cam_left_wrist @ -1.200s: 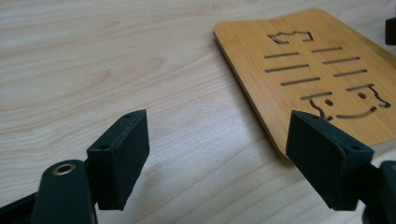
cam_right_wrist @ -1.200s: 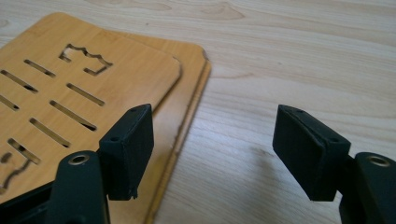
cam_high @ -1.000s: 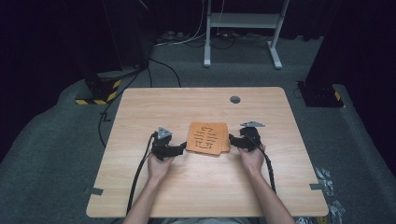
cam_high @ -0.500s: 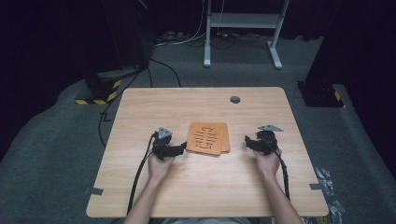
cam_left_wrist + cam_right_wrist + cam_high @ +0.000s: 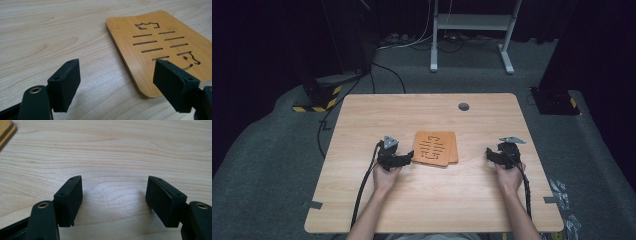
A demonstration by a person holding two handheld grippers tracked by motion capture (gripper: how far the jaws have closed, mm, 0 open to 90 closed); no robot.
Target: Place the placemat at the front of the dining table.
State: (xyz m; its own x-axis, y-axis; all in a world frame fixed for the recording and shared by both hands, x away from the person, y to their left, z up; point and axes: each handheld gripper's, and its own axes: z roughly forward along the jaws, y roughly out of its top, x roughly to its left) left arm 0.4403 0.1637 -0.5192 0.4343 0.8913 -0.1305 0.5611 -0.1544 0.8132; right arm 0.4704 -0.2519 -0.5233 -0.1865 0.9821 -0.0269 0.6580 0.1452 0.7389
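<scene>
A thin bamboo board (image 5: 435,148) with cut slots lies flat at the table's middle, and a second board's edge peeks out under its right side. My left gripper (image 5: 408,158) rests on the table just left of it, open; in the left gripper view the board (image 5: 160,47) reaches in front of the right jaw, with only bare wood between the jaws of the left gripper (image 5: 120,75). My right gripper (image 5: 490,155) sits well to the right of the boards, open over bare table. In the right gripper view the right gripper (image 5: 113,192) holds nothing, and a corner of the boards (image 5: 5,132) shows at top left.
The wooden table (image 5: 422,210) has a round grey grommet (image 5: 463,106) near its far edge and tape tabs (image 5: 312,204) at its front corners. Cables trail from both grippers toward the person. A metal frame (image 5: 472,30) stands on the dark floor behind.
My right gripper has slid to the right, away from the boards' right edge, and stays open. The left gripper and the boards have not moved.
</scene>
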